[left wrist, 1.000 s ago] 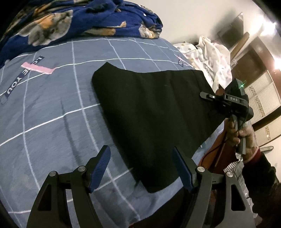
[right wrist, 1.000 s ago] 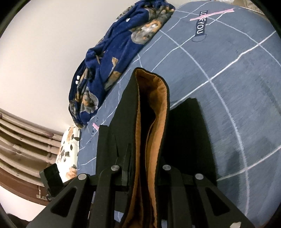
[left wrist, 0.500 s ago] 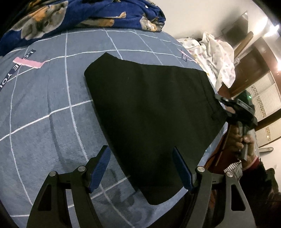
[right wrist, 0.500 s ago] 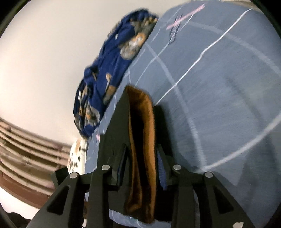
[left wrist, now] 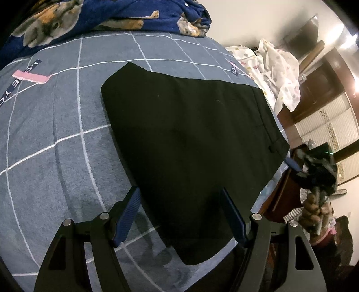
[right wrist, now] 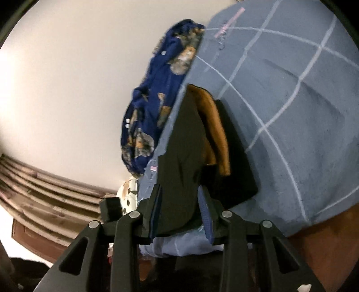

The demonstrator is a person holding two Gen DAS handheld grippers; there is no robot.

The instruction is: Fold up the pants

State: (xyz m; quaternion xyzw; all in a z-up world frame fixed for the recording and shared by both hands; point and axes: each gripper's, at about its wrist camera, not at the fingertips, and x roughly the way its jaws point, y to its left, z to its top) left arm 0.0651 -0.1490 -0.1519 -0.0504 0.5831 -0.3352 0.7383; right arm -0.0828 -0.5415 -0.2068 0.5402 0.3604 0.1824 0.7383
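Black pants are lying flat now, and one second ago the right gripper was lifting their edge up high. Left wrist view first. They are spreading across the middle of the frame on the blue checked bed cover. The left gripper is hanging low at the bottom of the frame with its jaws spread wide and nothing between them. Its right finger is sitting over the near end of the pants. The right gripper is showing small at the right edge, blurry, just beside the waistband corner. The hand holding it is below. A dark blue blanket with animal pictures is bunching along the top. A white spotted cloth is lying at the upper right. A pink strip is lying at the upper left.

Now the right wrist view. The right gripper is at the bottom middle, jaws partly spread, with the pants edge sitting loose between them. I cannot tell if the pads are touching the cloth. A brown lining is peeking out. The bed cover is filling the right side and the blue blanket is in the middle. This view is blurry.
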